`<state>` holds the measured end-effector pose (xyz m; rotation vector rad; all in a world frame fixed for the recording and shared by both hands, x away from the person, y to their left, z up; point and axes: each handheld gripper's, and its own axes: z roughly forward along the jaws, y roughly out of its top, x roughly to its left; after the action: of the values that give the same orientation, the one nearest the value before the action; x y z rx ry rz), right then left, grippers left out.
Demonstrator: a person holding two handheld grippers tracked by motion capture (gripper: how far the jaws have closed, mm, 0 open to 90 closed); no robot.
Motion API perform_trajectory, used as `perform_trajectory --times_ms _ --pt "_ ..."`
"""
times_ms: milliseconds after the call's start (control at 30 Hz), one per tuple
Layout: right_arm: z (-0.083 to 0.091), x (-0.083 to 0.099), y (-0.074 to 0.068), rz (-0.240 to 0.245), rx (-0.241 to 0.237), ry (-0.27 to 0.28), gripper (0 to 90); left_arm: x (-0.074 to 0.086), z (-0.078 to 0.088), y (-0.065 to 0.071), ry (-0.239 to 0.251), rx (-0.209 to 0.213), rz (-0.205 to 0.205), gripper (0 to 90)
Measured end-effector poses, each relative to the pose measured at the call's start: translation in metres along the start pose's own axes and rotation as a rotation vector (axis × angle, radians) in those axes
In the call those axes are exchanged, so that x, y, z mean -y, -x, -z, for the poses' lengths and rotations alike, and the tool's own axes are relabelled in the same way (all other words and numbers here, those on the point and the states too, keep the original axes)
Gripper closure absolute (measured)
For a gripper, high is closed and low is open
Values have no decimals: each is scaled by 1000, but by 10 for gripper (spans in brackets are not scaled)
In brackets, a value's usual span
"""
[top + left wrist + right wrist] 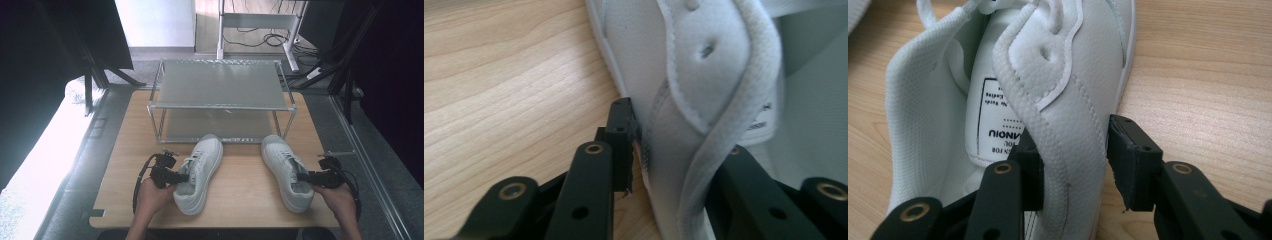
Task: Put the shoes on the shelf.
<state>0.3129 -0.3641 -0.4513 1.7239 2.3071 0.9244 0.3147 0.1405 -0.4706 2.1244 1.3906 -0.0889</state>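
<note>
Resting on a light wooden bench point(240, 185), two white leather lace-up sneakers lie side by side in front of a low metal-framed rack with two frosted shelves point(220, 87). At left in the high view, the left hand point(152, 196) carries the black left gripper point(181, 177), which meets the outer side of the left white sneaker point(200, 172) near its heel. In the left gripper view, one jaw sits against the outside wall of this sneaker point(684, 75) and the other lies inside the padded collar, so the jaws pinch the side wall between them. Farther right in the high view, the right white sneaker point(287, 170) points towards the rack, toe angled slightly leftward. The black right gripper point(302, 176), held by the right hand point(340, 200), meets its outer side at the collar. In the right gripper view, the jaws clamp the sneaker's side wall point(1068, 100), one jaw inside beside the printed tongue label point(998, 122), one outside.
</note>
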Motion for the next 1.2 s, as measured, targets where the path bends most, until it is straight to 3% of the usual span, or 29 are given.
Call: perform_trajectory --times_ms 300,533,800,900,1200 --pt "3 -1 1 -15 18 14 725 3 -2 -11 15 45 30 782" --pt "6 4 23 -97 -96 44 746 14 -3 -33 73 179 123 810" --pt "6 13 40 -198 -246 98 763 20 -5 -45 111 262 190 823" --pt "2 16 39 -218 -305 109 768 22 -5 -48 118 278 206 827" --pt "-9 20 27 -240 -415 132 775 26 -6 -46 137 319 213 832"
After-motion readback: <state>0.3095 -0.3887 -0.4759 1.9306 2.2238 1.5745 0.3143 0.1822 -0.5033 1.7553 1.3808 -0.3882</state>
